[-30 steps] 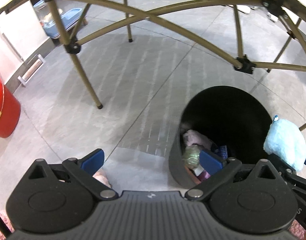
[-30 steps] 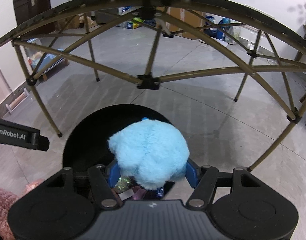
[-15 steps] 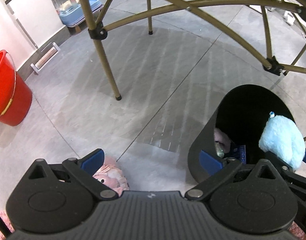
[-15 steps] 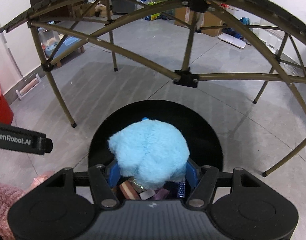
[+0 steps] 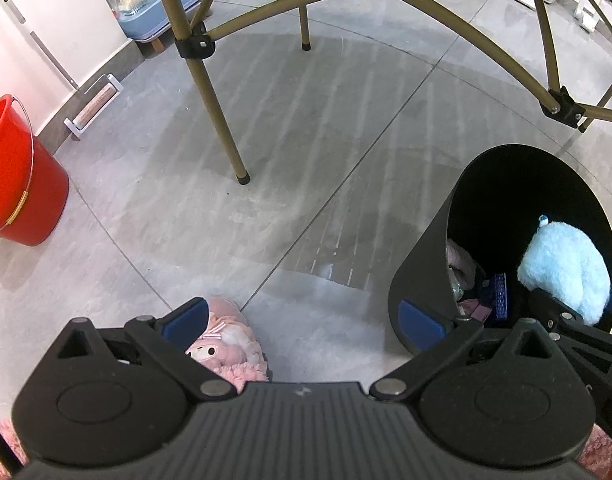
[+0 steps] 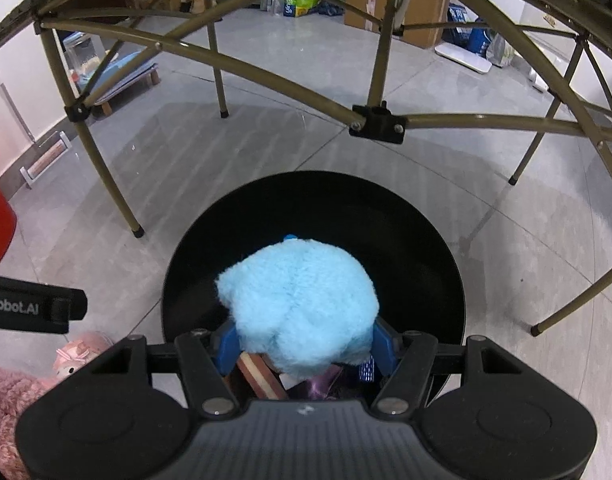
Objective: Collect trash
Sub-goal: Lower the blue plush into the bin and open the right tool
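My right gripper point(image 6: 304, 346) is shut on a fluffy light-blue plush toy point(image 6: 298, 310) and holds it over the mouth of a black trash bin point(image 6: 434, 232). Inside the bin lie several discarded items point(image 6: 266, 384). In the left wrist view the same blue plush point(image 5: 566, 272) hangs inside the bin's rim point(image 5: 422, 280) at the right. My left gripper point(image 5: 302, 318) stands open above the grey floor, with nothing between its fingers. A pink plush slipper point(image 5: 230, 344) lies on the floor just behind the left finger.
A folding table's tan metal legs point(image 5: 214, 92) and crossbars point(image 6: 378, 120) span the floor ahead. A red bucket point(image 5: 14, 176) stands at the left by the wall. Boxes and bags point(image 6: 406, 4) sit at the far side of the room.
Both grippers have sunk and moved; the bin now fills more of the right wrist view, with the blue plush lower over its mouth. The pink slipper has come into the left wrist view.
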`<state>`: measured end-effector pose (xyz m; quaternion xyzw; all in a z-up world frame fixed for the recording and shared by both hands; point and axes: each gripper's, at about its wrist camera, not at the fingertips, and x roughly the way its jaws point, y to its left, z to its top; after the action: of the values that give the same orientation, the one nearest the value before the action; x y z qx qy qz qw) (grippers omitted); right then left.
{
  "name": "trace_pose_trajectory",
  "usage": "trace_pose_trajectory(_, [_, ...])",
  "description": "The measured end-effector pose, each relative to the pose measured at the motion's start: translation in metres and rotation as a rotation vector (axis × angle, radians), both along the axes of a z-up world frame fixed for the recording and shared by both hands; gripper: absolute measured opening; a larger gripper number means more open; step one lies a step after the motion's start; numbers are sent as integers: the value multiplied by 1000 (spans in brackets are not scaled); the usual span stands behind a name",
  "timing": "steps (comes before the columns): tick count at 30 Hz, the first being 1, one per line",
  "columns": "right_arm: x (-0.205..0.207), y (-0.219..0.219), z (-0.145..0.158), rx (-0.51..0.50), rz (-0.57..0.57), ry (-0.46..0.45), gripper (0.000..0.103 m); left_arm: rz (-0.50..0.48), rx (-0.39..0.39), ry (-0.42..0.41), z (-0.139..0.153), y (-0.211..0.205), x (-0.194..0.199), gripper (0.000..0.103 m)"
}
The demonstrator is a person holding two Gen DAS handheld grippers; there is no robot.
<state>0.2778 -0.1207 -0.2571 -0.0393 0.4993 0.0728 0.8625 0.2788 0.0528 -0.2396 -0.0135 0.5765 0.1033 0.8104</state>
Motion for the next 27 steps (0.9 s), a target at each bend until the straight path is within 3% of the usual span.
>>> trace_pose_trajectory(9, [1, -4, -6, -1, -9, 24, 63, -6, -1, 5, -1, -1, 0, 103])
trace_pose_trajectory(12, [2, -5, -7, -5, -11, 33, 68, -3, -2, 6, -1, -1, 0, 103])
trace_pose_trajectory(13, [3, -6, -7, -7, -17, 36, 73, -3, -2, 5, -1, -1, 0, 103])
trace_pose_trajectory(16, [7, -10, -10, -20, -49, 44, 102, -5, -3, 5, -1, -1, 0, 103])
trace_pose_trajectory(27, [8, -16, -14, -18, -81, 68, 103, -6, -8, 5, -2, -2, 0, 103])
